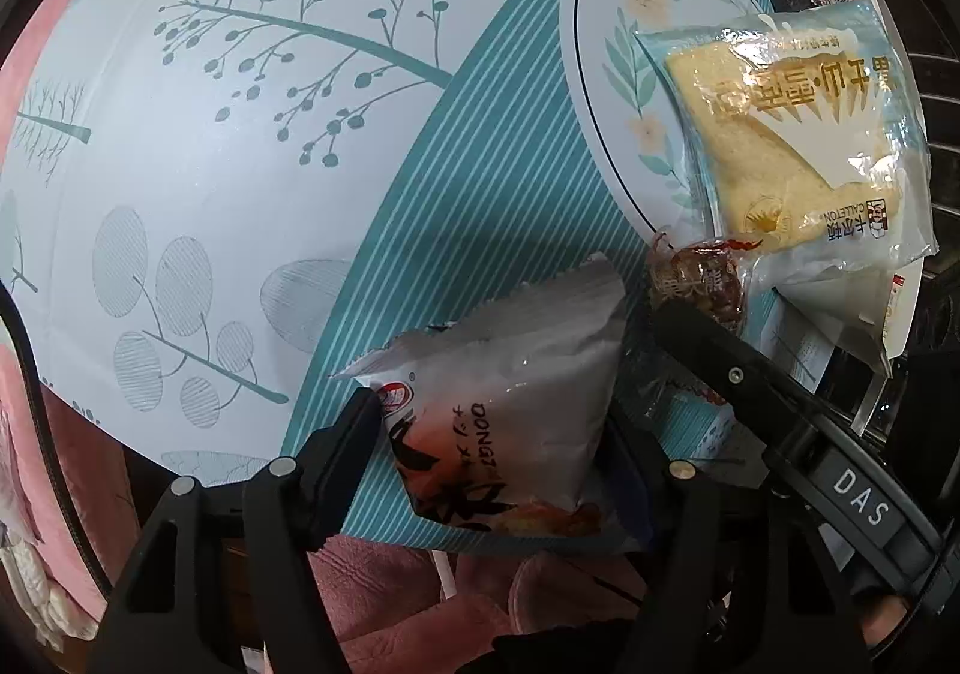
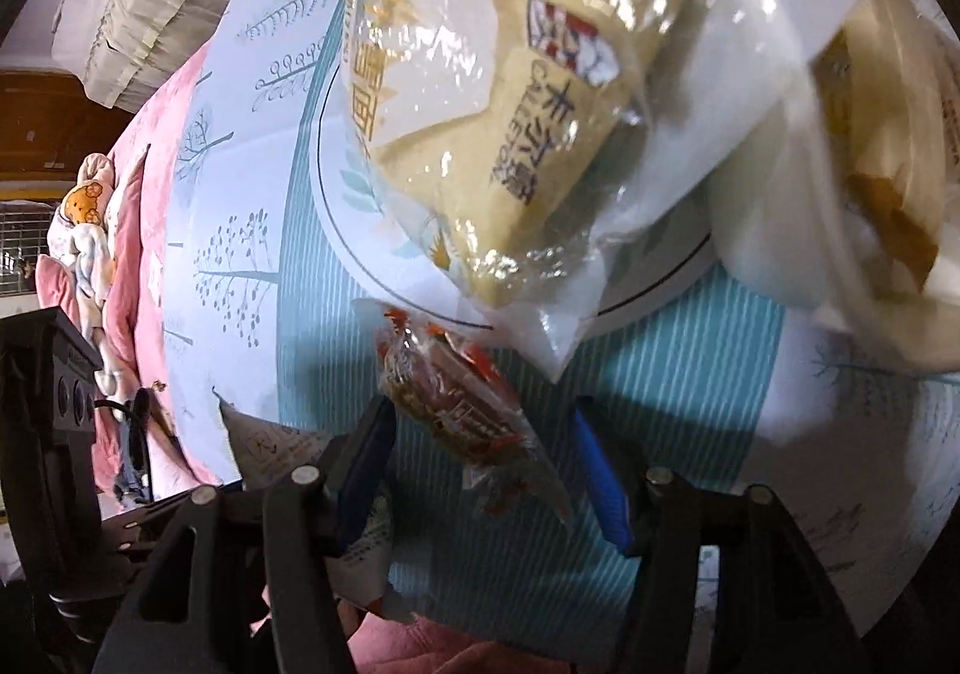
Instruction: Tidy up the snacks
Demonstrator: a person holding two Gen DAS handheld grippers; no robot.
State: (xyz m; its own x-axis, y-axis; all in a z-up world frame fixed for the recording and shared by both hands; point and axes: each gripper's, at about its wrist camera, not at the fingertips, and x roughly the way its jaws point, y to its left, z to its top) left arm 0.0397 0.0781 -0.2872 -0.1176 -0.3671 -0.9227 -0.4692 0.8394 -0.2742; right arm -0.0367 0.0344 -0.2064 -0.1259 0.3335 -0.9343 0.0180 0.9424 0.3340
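- Left tongs (image 1: 498, 422) straddling silver snack packet (image 1: 510, 374) near front edge of patterned bench (image 1: 240, 134); pads at packet's sides, firm pinch not confirmable.
- Right tongs (image 2: 480, 446) spread around small red-wrapped snack (image 2: 456, 398), lying just below plate rim; blue pads clear of wrapper either side.
- Bread packet (image 1: 792, 146) lying on round floral plate (image 1: 606, 92), overhanging its rim — likely the gathering spot.
- Second bread packet (image 2: 888, 164) beside it, blurred.
- Both tongs angled steeply down, suited to lifting flat packets off cloth.
- Crinkly wrappers: slip risk.
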